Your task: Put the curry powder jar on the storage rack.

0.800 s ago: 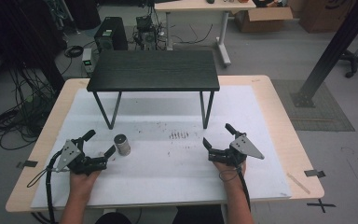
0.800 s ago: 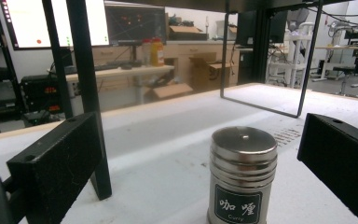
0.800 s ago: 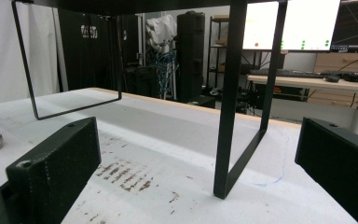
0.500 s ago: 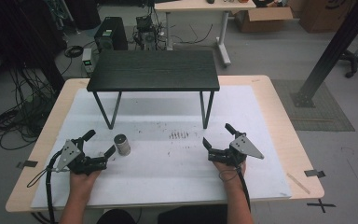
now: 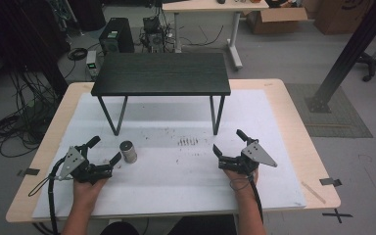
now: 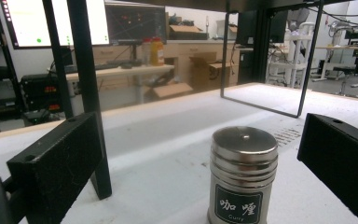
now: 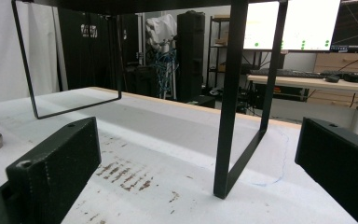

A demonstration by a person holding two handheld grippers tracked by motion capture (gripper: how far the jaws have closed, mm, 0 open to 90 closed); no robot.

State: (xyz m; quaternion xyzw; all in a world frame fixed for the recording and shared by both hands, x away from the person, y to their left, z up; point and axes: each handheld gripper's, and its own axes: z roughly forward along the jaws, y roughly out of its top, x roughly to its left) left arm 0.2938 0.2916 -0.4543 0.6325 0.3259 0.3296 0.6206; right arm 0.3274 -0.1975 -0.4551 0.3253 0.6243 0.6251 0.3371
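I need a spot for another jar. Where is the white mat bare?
Bare between the curry tin and the right hand-held gripper, and under the black stand between its legs. It is tight beside the left hand-held gripper, close to the tin.

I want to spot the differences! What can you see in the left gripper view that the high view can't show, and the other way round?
Left gripper view alone: the black label with white writing and the word Curry on the small shiny metal spice jar, and glowing computer screens behind.

High view alone: the person's two hands, the right claw, the flat black top of the little black metal-legged table, and the whole white sheet on the wooden table.

Both: the jar standing upright between the open left claw's jaws, untouched, plus the little table's thin legs.
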